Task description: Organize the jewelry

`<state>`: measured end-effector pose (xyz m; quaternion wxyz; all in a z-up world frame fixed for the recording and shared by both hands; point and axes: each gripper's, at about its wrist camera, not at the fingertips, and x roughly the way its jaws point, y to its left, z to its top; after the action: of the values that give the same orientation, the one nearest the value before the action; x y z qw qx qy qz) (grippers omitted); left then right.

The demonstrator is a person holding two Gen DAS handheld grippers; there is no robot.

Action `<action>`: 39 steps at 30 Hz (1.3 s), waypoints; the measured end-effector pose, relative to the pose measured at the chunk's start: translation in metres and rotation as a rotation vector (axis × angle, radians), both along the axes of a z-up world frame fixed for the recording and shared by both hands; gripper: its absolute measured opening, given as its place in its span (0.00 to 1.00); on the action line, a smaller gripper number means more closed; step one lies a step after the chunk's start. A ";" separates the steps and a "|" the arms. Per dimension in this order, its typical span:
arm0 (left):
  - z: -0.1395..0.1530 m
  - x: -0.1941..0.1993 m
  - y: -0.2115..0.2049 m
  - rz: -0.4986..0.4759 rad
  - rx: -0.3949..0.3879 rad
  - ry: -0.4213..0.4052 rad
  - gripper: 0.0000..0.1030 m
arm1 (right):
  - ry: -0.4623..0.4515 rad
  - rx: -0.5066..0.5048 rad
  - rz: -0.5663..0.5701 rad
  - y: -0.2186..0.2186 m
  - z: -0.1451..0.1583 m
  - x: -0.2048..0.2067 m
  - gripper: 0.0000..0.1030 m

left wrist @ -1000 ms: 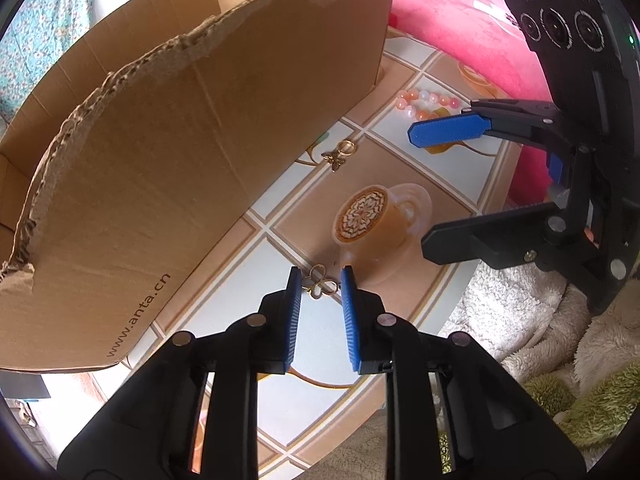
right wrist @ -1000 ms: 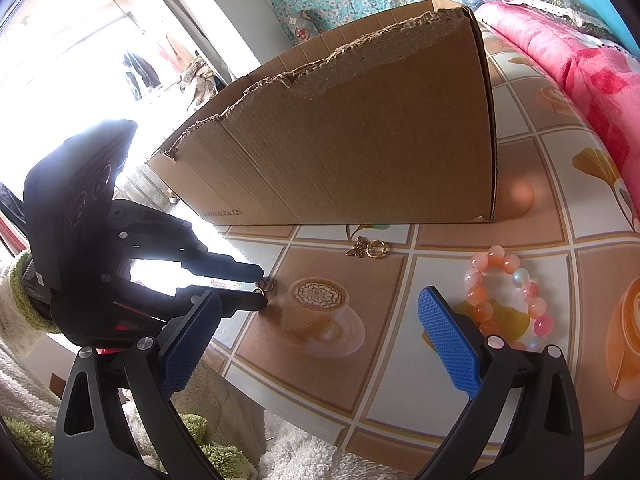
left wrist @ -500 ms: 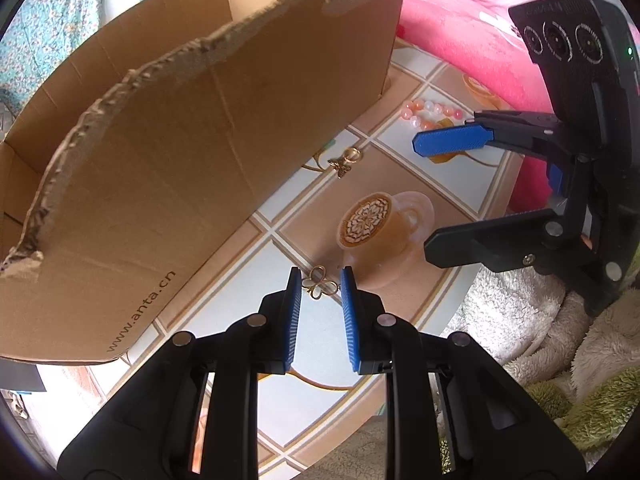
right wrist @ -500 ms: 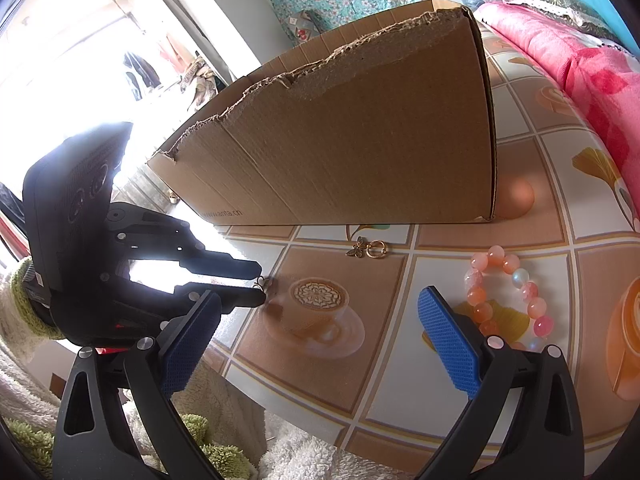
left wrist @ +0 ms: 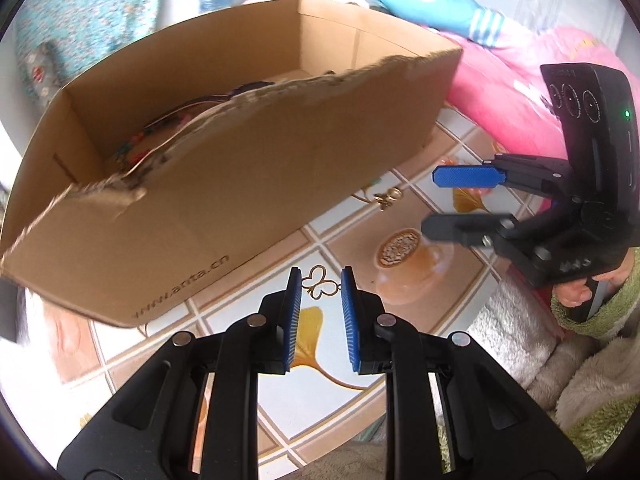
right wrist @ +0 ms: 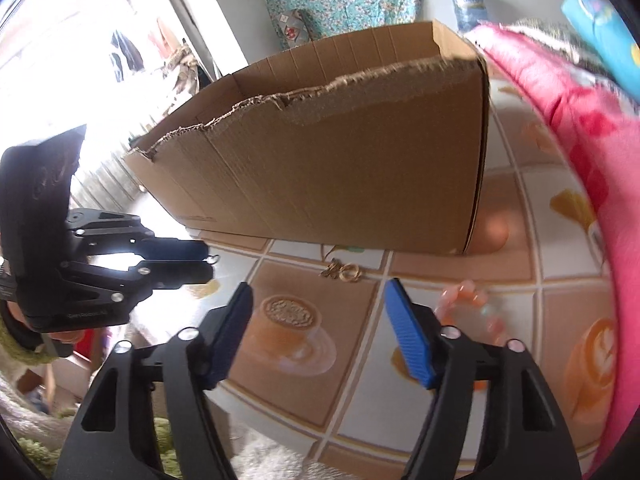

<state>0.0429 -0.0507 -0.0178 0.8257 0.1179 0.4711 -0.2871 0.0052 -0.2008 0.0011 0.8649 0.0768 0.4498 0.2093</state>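
Observation:
My left gripper (left wrist: 319,280) is shut on a small gold butterfly charm (left wrist: 320,288) and holds it above the table, close to the front wall of the cardboard box (left wrist: 240,184). The right wrist view shows the same left gripper (right wrist: 208,259) with the charm (right wrist: 214,258) at its tips. My right gripper (right wrist: 319,290) hovers over the tablecloth with its jaws closing and nothing between them. A gold ring charm (right wrist: 342,272) lies just beyond it by the box (right wrist: 340,168). A pink bead bracelet (right wrist: 472,304) lies blurred to its right.
The box's front rim is torn, and several colourful pieces (left wrist: 160,132) lie inside. A tablecloth (right wrist: 440,240) printed with tiles and coffee cups covers the table. A pink blanket (right wrist: 580,140) bounds the right side. Fluffy fabric (left wrist: 520,320) lines the near edge.
The left gripper has risen with the butterfly charm and tilted, so the box's inside now shows. The right gripper's jaws have narrowed.

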 end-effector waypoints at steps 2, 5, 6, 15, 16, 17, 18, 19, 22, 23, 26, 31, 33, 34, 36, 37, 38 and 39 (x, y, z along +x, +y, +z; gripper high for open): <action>0.001 -0.001 0.005 0.021 -0.023 -0.001 0.18 | -0.012 -0.050 0.006 0.003 0.003 0.006 0.46; 0.001 -0.002 0.011 0.031 -0.042 -0.012 0.18 | -0.008 -0.102 0.022 0.007 0.004 0.017 0.31; 0.001 -0.003 0.013 0.030 -0.038 -0.019 0.18 | -0.005 -0.119 0.035 0.009 0.004 0.020 0.29; -0.004 -0.005 0.017 0.046 -0.072 -0.019 0.18 | 0.033 -0.196 0.116 0.020 -0.006 0.030 0.19; -0.005 -0.005 0.015 0.046 -0.073 -0.019 0.18 | 0.038 -0.206 0.117 0.021 -0.007 0.030 0.17; -0.005 -0.005 0.016 0.046 -0.076 -0.019 0.18 | 0.032 -0.208 0.116 0.021 -0.007 0.030 0.17; -0.006 -0.006 0.016 0.045 -0.078 -0.019 0.18 | 0.034 -0.208 0.118 0.022 -0.007 0.030 0.16; -0.005 -0.006 0.015 0.045 -0.079 -0.020 0.18 | 0.035 -0.211 0.120 0.022 -0.006 0.031 0.15; -0.004 -0.008 0.018 0.044 -0.087 -0.023 0.18 | 0.037 -0.228 0.132 0.026 -0.005 0.033 0.11; -0.003 -0.009 0.018 0.044 -0.090 -0.025 0.18 | 0.038 -0.236 0.137 0.027 -0.005 0.033 0.11; -0.002 -0.010 0.020 0.047 -0.097 -0.035 0.18 | 0.029 -0.255 0.139 0.035 -0.004 0.033 0.10; 0.006 -0.019 0.024 0.050 -0.104 -0.067 0.18 | 0.021 -0.241 0.115 0.036 0.004 0.026 0.10; 0.012 -0.023 0.027 0.049 -0.116 -0.079 0.18 | 0.005 -0.236 0.112 0.035 0.012 0.021 0.10; 0.017 -0.025 0.028 0.048 -0.125 -0.085 0.18 | -0.002 -0.227 0.111 0.034 0.018 0.018 0.10; 0.031 -0.027 0.030 0.044 -0.159 -0.084 0.18 | -0.023 -0.207 0.113 0.032 0.031 0.009 0.10; 0.042 -0.028 0.033 0.045 -0.189 -0.090 0.18 | -0.038 -0.197 0.117 0.031 0.039 0.005 0.10; 0.053 -0.028 0.036 0.043 -0.212 -0.104 0.18 | -0.054 -0.189 0.121 0.032 0.048 0.002 0.10; 0.065 -0.028 0.037 0.038 -0.226 -0.123 0.18 | -0.074 -0.176 0.128 0.033 0.060 -0.002 0.10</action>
<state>0.0149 -0.0133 0.0468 0.8663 0.0326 0.3863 -0.3151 0.0033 -0.1681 0.0608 0.8691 -0.0362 0.4383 0.2264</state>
